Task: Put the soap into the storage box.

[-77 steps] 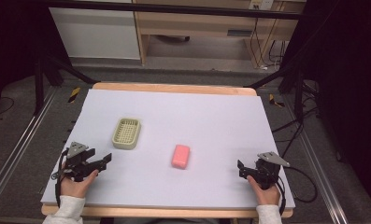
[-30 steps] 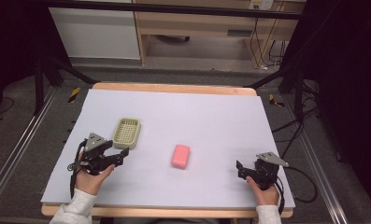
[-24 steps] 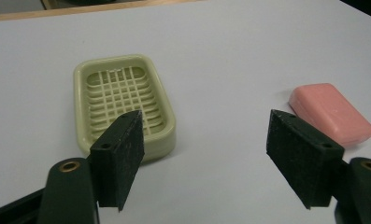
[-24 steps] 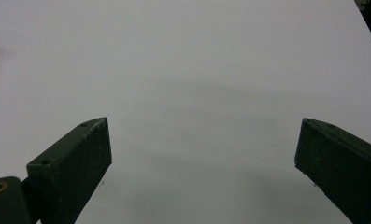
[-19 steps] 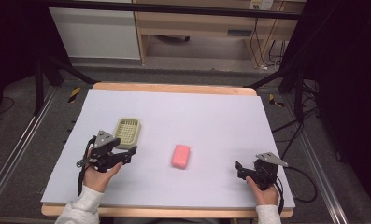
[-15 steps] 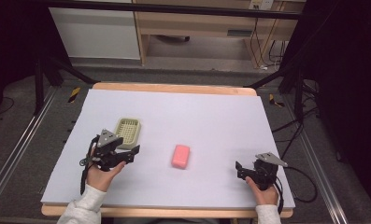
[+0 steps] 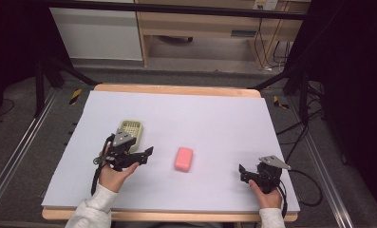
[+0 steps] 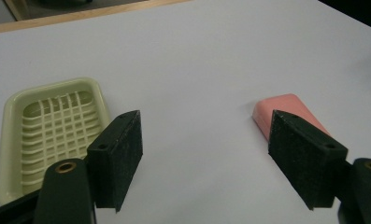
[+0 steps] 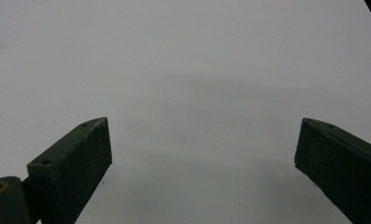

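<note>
Left gripper view: the smooth pink rectangular soap bar [image 8: 286, 112] lies on the matte white table [image 8: 211, 56], just beyond the left gripper [image 8: 204, 161], whose jaws have just been opening on nothing. A pale-green slatted plastic soap dish [image 8: 52, 126] lies beside. The right gripper [image 9: 202, 163] rests open.

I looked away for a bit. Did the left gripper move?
Yes. The left gripper came up from the table's near left corner toward the pink soap, and is now beside the soap dish. Its fingers have just been opening, nothing between them.
</note>
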A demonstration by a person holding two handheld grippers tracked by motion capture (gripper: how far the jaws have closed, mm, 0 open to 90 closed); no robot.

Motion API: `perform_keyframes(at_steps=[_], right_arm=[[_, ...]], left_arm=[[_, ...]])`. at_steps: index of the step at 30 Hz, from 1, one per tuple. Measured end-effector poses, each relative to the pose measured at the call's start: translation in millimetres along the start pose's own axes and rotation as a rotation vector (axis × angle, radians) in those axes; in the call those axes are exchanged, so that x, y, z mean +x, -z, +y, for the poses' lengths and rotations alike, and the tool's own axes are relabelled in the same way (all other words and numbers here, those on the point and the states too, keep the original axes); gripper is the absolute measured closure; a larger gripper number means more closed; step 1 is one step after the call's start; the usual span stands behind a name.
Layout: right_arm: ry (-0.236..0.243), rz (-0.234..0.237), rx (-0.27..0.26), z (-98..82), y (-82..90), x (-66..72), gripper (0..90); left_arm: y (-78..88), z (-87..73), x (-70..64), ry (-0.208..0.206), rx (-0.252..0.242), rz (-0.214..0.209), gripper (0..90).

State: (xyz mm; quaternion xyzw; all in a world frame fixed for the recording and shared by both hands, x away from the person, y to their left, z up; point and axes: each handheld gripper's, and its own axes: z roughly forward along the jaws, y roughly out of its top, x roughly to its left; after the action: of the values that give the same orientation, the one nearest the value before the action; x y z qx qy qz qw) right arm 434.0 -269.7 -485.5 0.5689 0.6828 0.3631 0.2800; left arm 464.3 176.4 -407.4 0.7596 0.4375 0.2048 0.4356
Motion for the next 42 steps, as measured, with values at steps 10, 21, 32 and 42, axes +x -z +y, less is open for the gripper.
perform_keyframes(at_steps=[10, 21, 32, 42], right_arm=[[0.003, 0.003, 0.001, -0.2, -0.4, -0.1, 4.4], [0.006, 0.007, 0.007, -0.1, -0.9, 0.0, 4.4], [0.011, 0.005, 0.009, 0.0, -1.0, 0.2, 4.4], [0.012, 0.003, 0.012, 0.1, -1.2, 0.3, 4.4]], left_arm=[[-10.5, 6.7, -9.5, -0.008, 0.012, -0.015, 26.0], [-25.3, 14.9, -24.8, -0.032, 0.034, -0.032, 25.4], [-38.4, 17.5, -37.4, -0.056, 0.059, -0.041, 24.9], [-50.2, 18.6, -46.5, -0.068, 0.076, -0.05, 24.8]])
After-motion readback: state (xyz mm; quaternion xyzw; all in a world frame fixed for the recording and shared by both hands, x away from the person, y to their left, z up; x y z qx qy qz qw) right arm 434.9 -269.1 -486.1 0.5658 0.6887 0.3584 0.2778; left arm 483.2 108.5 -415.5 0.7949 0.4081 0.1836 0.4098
